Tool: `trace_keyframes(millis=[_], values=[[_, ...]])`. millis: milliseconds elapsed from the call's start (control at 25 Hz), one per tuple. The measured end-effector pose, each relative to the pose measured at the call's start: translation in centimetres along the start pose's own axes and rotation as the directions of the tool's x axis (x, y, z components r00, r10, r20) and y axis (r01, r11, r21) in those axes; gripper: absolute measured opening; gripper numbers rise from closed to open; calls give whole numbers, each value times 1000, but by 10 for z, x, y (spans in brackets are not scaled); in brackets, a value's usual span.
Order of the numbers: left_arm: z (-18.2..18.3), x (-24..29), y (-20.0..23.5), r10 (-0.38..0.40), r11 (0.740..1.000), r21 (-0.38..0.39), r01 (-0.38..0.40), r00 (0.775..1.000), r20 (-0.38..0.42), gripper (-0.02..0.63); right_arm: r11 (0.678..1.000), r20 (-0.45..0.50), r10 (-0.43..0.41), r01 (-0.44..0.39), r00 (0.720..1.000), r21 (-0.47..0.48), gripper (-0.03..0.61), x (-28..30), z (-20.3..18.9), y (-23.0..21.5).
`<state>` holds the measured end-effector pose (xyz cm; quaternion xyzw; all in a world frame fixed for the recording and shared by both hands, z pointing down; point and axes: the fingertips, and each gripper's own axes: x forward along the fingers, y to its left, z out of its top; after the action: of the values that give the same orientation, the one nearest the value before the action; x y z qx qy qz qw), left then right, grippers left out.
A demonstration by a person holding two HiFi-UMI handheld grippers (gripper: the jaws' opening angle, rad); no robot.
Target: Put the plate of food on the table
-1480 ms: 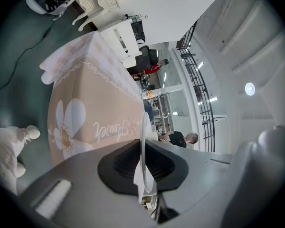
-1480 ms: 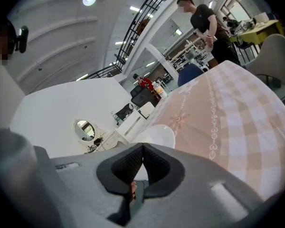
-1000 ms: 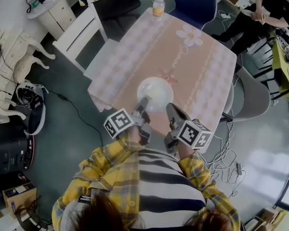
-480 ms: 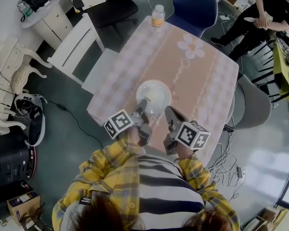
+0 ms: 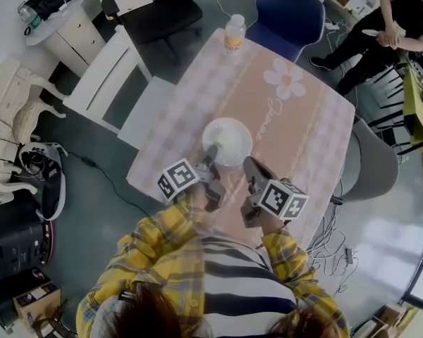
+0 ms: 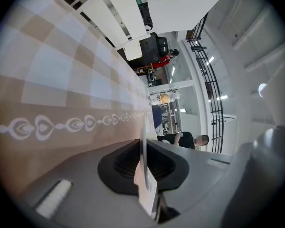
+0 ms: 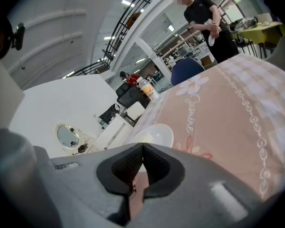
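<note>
A white plate [image 5: 227, 141] with pale food on it is over the near part of the pink patterned table [image 5: 296, 125]. My left gripper [image 5: 211, 151] is shut on its near rim; in the left gripper view the plate rim [image 6: 143, 141] stands edge-on between the pads, with the tablecloth [image 6: 61, 80] close below. Whether the plate rests on the cloth I cannot tell. My right gripper [image 5: 248, 162] sits just beside the plate's near right edge. Its jaws are shut, pad against pad, with nothing between them [image 7: 142, 148], and the plate [image 7: 154, 134] lies beyond them.
A bottle [image 5: 233, 32] with an orange label stands at the table's far corner. A blue chair [image 5: 289, 16] is behind the table, a white chair [image 5: 120, 76] at its left, a grey chair [image 5: 374, 160] at its right. A person in black [image 5: 402, 13] stands at the far right.
Both grippers and the plate have moved farther in from the table's near edge. The left gripper's hold on the rim is unchanged.
</note>
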<state>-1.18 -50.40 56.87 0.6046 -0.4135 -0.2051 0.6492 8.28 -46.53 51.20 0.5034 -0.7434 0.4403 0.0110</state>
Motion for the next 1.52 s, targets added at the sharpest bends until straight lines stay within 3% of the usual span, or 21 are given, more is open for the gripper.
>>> trace_keyframes(millis=[920, 1400, 1520], values=[[48, 61, 9, 33, 999, -39, -31, 999, 33, 22, 1000, -30, -12, 12, 999, 21, -3, 63, 17, -10], [56, 67, 13, 87, 986, -146, -79, 995, 46, 16, 999, -29, -5, 6, 1000, 35, -4, 68, 18, -6], [60, 67, 13, 87, 987, -137, -79, 994, 60, 18, 999, -28, -6, 7, 1000, 35, -3, 69, 17, -7]])
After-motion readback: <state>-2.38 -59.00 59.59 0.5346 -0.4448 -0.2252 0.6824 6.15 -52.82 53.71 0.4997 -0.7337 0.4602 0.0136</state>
